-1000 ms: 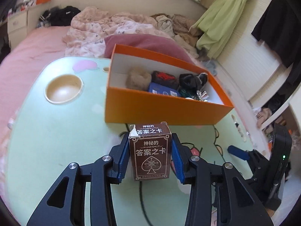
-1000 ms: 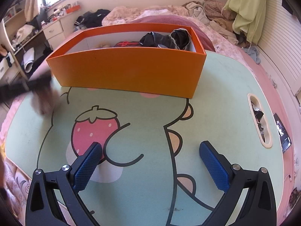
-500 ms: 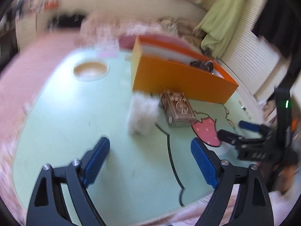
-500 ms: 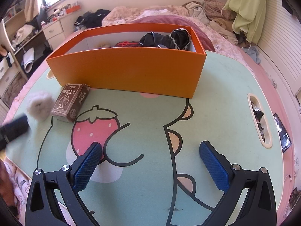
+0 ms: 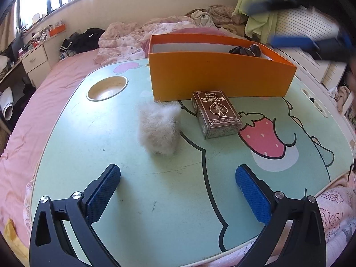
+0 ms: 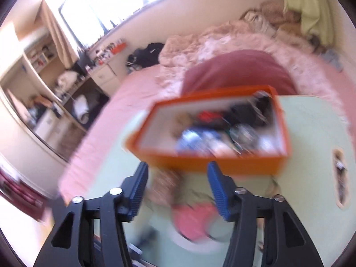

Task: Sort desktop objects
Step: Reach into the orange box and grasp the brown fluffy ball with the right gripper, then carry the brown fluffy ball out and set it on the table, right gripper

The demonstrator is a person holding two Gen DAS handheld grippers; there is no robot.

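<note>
card box [image 5: 217, 114] released, lying flat | lid: 答案之卡 | left claw [image 5: 178, 190] opening

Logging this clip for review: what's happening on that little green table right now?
A person with tongs in each hand is sorting items by an orange box. The left tongs are opening, empty, short of a fluffy white ball and a brown card box lying flat on the table. The right tongs are closing with nothing gripped, in a blurred view above the box.
</note>
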